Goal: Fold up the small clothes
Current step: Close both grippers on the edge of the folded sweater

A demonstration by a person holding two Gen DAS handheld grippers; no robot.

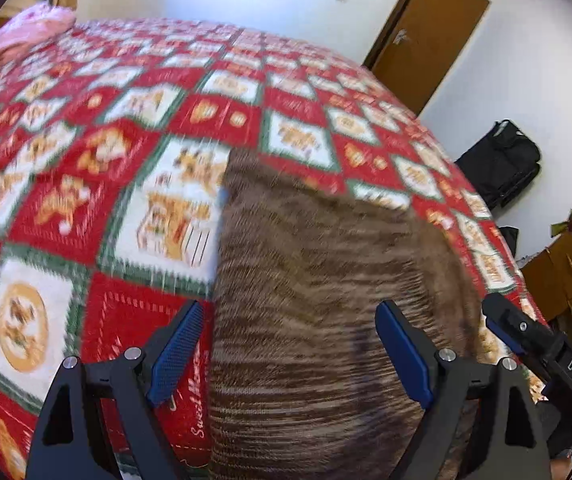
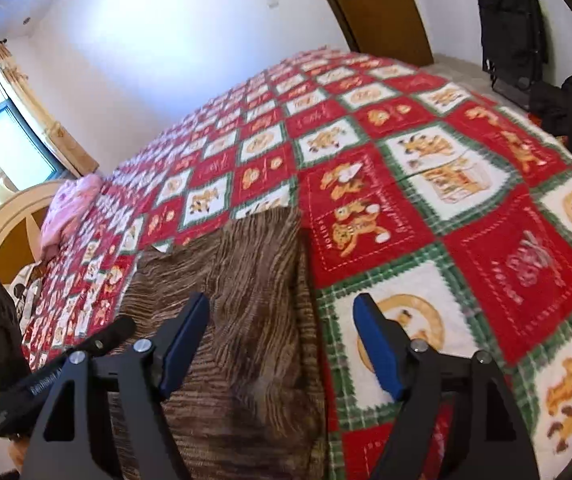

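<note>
Brown striped garment [image 1: 318, 320] flat on bed quilt [image 1: 85, 200]. Left hand-held gripper [image 1: 290, 348] and right hand-held gripper [image 2: 281, 340] both agape, empty, straddling garment's side edges. Risk: pinching quilt along with fabric.

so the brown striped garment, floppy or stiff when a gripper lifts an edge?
Likely floppy: the brown striped garment lies flat on the quilt with soft wrinkles. Probably light, thin knit. A pinched edge would probably drape and drag rather than slide whole.
</note>
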